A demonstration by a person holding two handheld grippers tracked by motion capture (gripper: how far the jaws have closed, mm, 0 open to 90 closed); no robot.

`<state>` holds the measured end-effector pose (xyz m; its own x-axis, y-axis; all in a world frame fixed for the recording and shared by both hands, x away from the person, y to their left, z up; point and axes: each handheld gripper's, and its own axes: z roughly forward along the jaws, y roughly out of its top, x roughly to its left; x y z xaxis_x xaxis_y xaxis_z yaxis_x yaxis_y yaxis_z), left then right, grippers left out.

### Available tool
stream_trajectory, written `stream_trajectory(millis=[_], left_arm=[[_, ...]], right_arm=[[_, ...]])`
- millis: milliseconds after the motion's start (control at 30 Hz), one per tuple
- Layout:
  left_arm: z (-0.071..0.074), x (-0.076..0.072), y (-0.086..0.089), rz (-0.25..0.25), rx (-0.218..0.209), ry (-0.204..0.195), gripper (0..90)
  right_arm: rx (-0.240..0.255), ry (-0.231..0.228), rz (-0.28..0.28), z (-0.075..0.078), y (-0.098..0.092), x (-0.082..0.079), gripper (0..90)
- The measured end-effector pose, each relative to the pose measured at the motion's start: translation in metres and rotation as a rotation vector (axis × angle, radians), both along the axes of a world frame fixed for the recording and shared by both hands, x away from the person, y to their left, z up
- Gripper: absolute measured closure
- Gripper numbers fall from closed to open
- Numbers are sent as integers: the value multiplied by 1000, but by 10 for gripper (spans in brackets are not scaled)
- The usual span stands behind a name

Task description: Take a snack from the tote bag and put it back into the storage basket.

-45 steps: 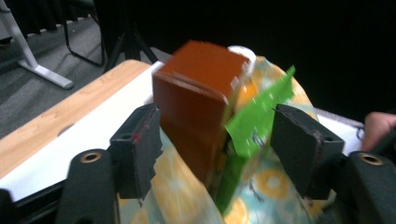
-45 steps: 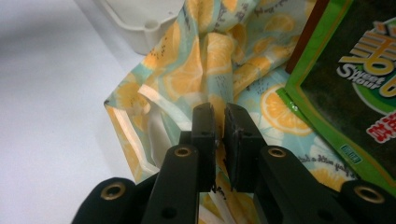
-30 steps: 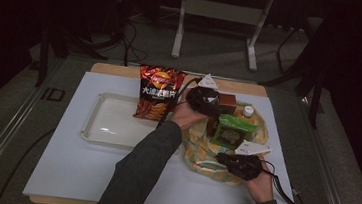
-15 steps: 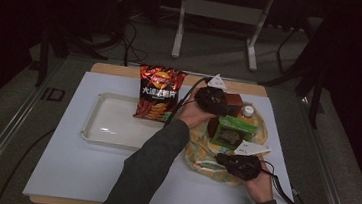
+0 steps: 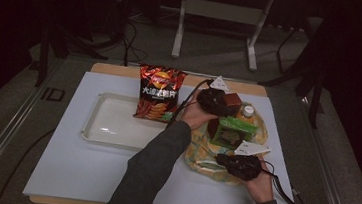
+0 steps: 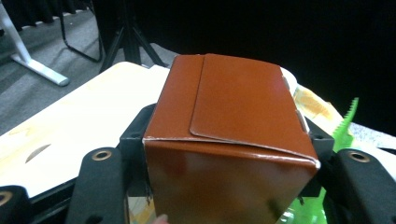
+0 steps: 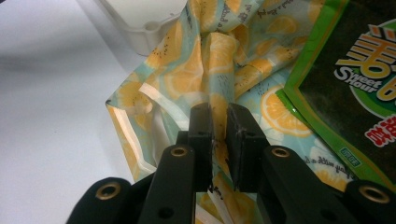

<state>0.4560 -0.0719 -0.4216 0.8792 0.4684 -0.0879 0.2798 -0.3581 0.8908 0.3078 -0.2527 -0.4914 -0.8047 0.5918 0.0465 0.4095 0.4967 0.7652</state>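
A brown box (image 5: pixel 233 99) (image 6: pixel 233 126) stands at the far side of a lemon-print bag (image 5: pixel 199 156) (image 7: pixel 154 98). My left gripper (image 5: pixel 215 101) (image 6: pixel 229 140) has just been closing; the box is between its jaws and the pads press its sides. My right gripper (image 5: pixel 219 160) (image 7: pixel 219 116) is at the bag's near edge, shut on a fold of its fabric. A green snack pack (image 5: pixel 234 132) (image 7: pixel 355 70) lies in the bag between the two grippers.
A red chips bag (image 5: pixel 158 94) stands upright at the back right edge of a white tray (image 5: pixel 109 125) (image 7: pixel 144 18), left of the bag. A bottle with a white cap (image 5: pixel 247 110) sits beside the brown box. The white mat (image 5: pixel 86 173) runs left and forward.
My left gripper has shifted slightly right onto the brown box and its jaws have narrowed around it. The right hand has stayed at the bag's near edge.
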Motion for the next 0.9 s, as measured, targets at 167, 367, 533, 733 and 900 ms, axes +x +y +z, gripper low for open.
stream_trajectory(millis=[167, 367, 533, 733, 900], left_arm=[[0, -2, 10, 34, -6, 4, 414], [1, -5, 25, 70, -3, 7, 418], [3, -9, 29, 65, 16, -8, 419], [4, -13, 27, 62, 27, -15, 420], [5, -16, 28, 65, 36, -17, 420]], right_arm=[[1, 0, -5, 0, -1, 0, 804], [-10, -8, -23, -1, -2, 1, 796], [-14, -39, -49, 1, -5, 1, 799], [34, -88, -113, 12, -19, 1, 810], [73, -122, -172, 17, -27, 2, 816]])
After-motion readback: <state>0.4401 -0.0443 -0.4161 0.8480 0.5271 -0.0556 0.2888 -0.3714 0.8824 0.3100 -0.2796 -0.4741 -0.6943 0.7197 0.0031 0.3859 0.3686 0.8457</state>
